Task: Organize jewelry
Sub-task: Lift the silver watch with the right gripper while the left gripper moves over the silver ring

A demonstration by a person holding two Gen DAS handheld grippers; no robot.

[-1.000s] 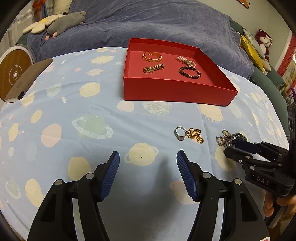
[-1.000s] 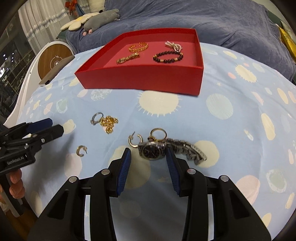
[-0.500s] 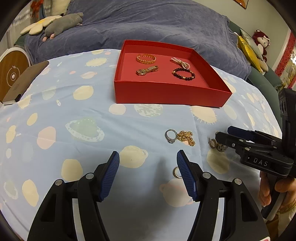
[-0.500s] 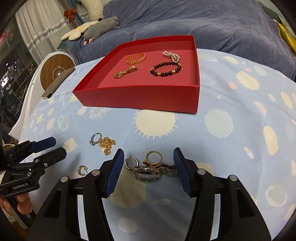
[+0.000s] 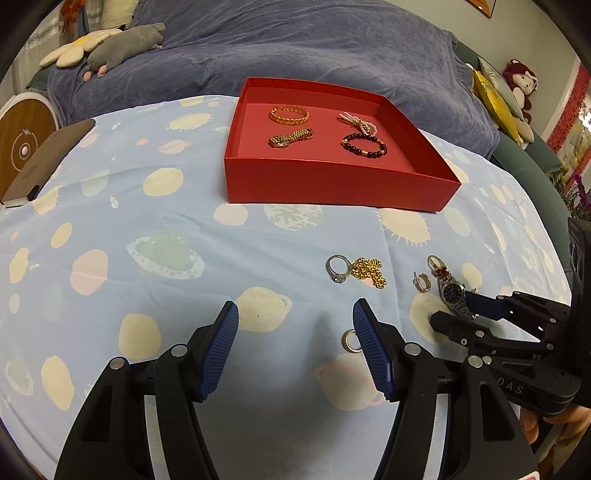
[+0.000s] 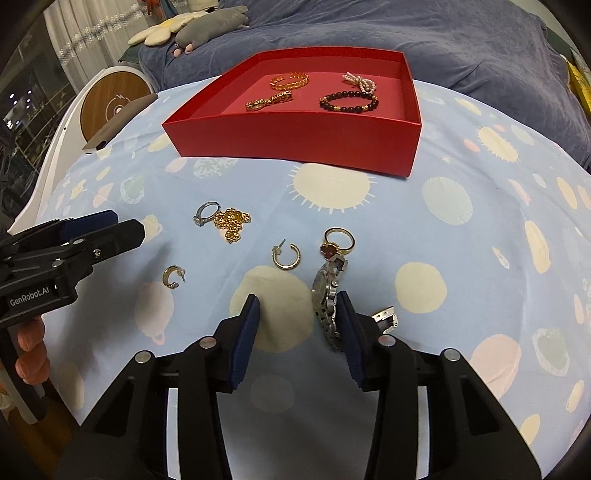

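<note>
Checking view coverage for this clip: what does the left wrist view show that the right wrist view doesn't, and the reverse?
Left wrist only: a red plush toy at far right and the open left gripper from behind.
Right wrist only: curtains at far left, and the watch standing on edge against the open right gripper's right finger.
Both: red box with four bracelets, loose rings, earrings, gold chain.

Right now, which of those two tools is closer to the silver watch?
The right tool. The watch lies against its right-hand pad, inside its open jaws. The left tool sits open well off to the watch's left, over bare cloth.
</note>
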